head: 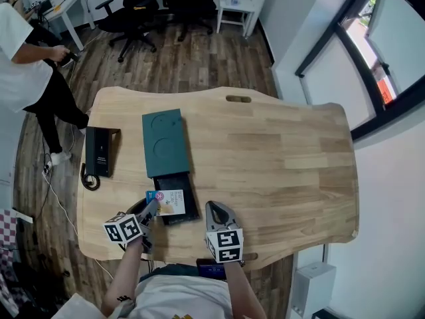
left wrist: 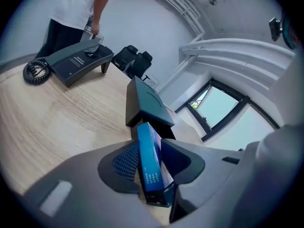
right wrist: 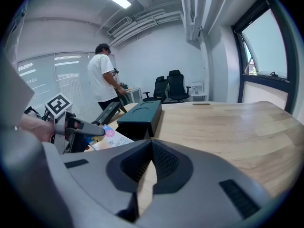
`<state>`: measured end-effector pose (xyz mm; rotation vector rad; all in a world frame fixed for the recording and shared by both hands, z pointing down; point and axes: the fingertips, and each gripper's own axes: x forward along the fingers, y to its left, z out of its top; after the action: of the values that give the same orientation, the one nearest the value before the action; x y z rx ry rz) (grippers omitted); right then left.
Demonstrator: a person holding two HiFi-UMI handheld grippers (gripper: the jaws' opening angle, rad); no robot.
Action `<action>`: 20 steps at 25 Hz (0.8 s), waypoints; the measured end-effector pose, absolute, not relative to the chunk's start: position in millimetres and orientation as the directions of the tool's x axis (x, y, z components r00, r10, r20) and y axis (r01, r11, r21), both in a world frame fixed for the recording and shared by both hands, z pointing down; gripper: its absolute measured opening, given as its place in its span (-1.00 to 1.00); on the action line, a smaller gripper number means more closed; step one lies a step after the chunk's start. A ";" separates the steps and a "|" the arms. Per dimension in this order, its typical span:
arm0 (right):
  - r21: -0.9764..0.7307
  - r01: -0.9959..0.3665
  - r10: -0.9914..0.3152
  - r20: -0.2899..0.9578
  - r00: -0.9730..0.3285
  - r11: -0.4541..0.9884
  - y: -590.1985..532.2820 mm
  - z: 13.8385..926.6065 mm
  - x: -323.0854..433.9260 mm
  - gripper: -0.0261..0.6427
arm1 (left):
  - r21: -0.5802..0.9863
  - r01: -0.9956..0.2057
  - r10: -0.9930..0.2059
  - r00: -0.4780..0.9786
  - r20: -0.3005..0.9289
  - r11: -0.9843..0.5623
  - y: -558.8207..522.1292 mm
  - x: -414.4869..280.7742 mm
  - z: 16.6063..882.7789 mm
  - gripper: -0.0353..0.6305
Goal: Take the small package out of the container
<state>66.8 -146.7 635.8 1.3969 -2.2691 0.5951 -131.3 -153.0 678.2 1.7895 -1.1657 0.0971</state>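
Note:
A teal container (head: 163, 141) lies on the wooden table (head: 279, 158), its black drawer (head: 179, 186) pulled out toward me. The small package (head: 167, 202), blue-edged with a pale printed face, sits over the drawer's near end. My left gripper (head: 150, 210) is shut on it; in the left gripper view the package (left wrist: 150, 163) stands on edge between both pads, with the container (left wrist: 145, 101) just beyond. My right gripper (head: 218, 212) rests to the right of the drawer, shut and holding nothing. The right gripper view shows the container (right wrist: 140, 114), the package (right wrist: 113, 137) and my left gripper (right wrist: 85, 127).
A black desk phone (head: 99, 151) with a coiled cord (head: 89, 178) lies at the table's left edge. A person in a white shirt (head: 20, 65) stands beyond that edge. Office chairs (head: 133, 12) are at the back. A handle slot (head: 238, 99) is cut near the far edge.

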 end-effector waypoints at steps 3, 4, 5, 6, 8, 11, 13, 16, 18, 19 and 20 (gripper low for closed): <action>-0.143 -0.902 -0.729 0.544 -0.416 0.408 -145.2 634.8 66.2 -0.91 | 0.685 -0.726 -0.677 0.535 0.505 -0.063 -151.0 -136.1 675.8 -0.48; -0.143 -0.902 -0.729 0.545 -0.415 0.407 -144.7 634.6 66.4 -0.91 | 0.694 -0.718 -0.681 0.536 0.498 -0.057 -150.4 -136.4 674.9 -0.49; -0.143 -0.904 -0.729 0.547 -0.412 0.404 -144.1 634.4 66.5 -0.91 | 0.704 -0.709 -0.686 0.537 0.491 -0.050 -149.6 -136.7 674.0 -0.50; -0.143 -0.905 -0.729 0.548 -0.410 0.401 -143.5 634.0 66.4 -0.91 | 0.713 -0.699 -0.691 0.537 0.484 -0.043 -148.9 -137.4 673.0 -0.51; -0.145 -0.906 -0.731 0.547 -0.408 0.397 -142.3 633.2 65.7 -0.91 | 0.726 -0.687 -0.702 0.533 0.472 -0.032 -148.4 -139.6 670.6 -0.53; -0.146 -0.906 -0.734 0.543 -0.409 0.397 -141.6 632.7 64.7 -0.91 | 0.735 -0.677 -0.721 0.523 0.454 -0.028 -150.9 -142.5 666.8 -0.55; -0.147 -0.906 -0.735 0.541 -0.409 0.397 -141.2 630.8 62.8 -0.91 | 0.746 -0.666 -0.734 0.521 0.435 -0.030 -152.5 -143.6 664.0 -0.57; -0.148 -0.905 -0.738 0.535 -0.412 0.398 -140.7 625.8 60.5 -0.91 | 0.766 -0.642 -0.743 0.531 0.407 -0.039 -153.0 -140.6 658.8 -0.59; -0.145 -0.905 -0.743 0.527 -0.413 0.400 -141.8 622.4 60.0 -0.91 | 0.775 -0.630 -0.746 0.539 0.391 -0.048 -155.6 -137.7 652.5 -0.61; -0.144 -0.905 -0.746 0.523 -0.413 0.400 -142.1 620.9 59.7 -0.91 | 0.780 -0.624 -0.747 0.542 0.384 -0.051 -156.9 -137.0 649.5 -0.61; -0.144 -0.905 -0.748 0.520 -0.413 0.400 -141.8 619.2 59.3 -0.91 | 0.784 -0.618 -0.749 0.544 0.379 -0.053 -157.3 -136.8 647.2 -0.61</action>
<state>59.3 -141.8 619.2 1.4254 -2.2890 0.5810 -136.8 -157.3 647.2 1.7472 -1.1437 -0.1580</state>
